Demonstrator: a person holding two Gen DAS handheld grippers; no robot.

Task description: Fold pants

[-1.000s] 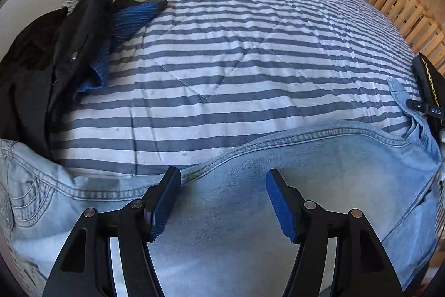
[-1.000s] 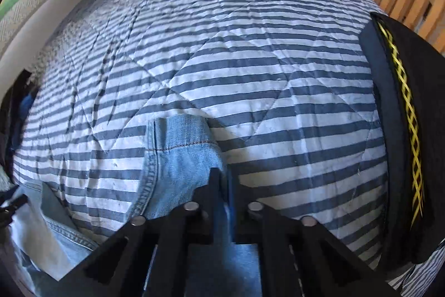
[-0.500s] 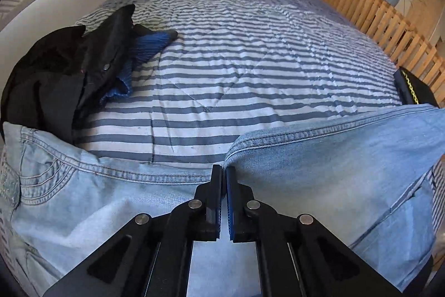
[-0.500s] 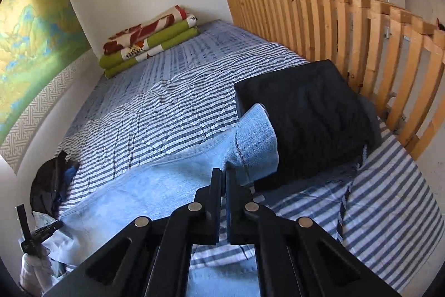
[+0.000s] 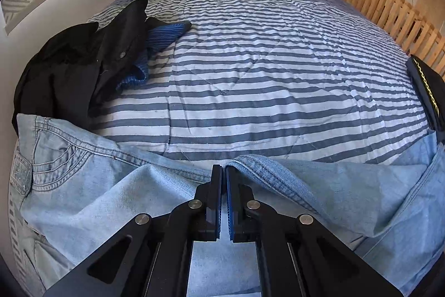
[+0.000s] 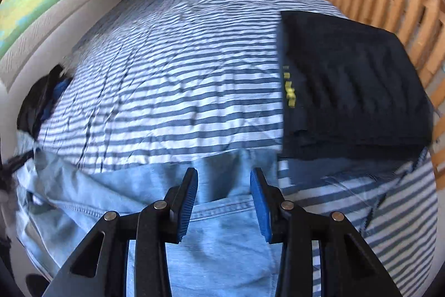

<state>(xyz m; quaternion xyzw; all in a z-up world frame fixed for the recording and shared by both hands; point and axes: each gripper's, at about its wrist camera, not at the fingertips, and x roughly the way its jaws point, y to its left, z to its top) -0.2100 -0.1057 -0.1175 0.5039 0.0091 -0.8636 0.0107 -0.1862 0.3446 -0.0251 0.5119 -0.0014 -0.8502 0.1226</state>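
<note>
Pinching jeans (image 5: pixel 91 185) seam w/ left gripper (image 5: pixel 223 171); right gripper (image 6: pixel 224 180) spread.

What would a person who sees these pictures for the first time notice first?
The light blue jeans stretch across the near edge of the striped bedspread, and the left gripper is shut on their seam while the right gripper hangs open over the denim. A heap of black and blue clothes lies at the left edge by the wall, and a folded black garment sits at the right by the wooden rail.
</note>
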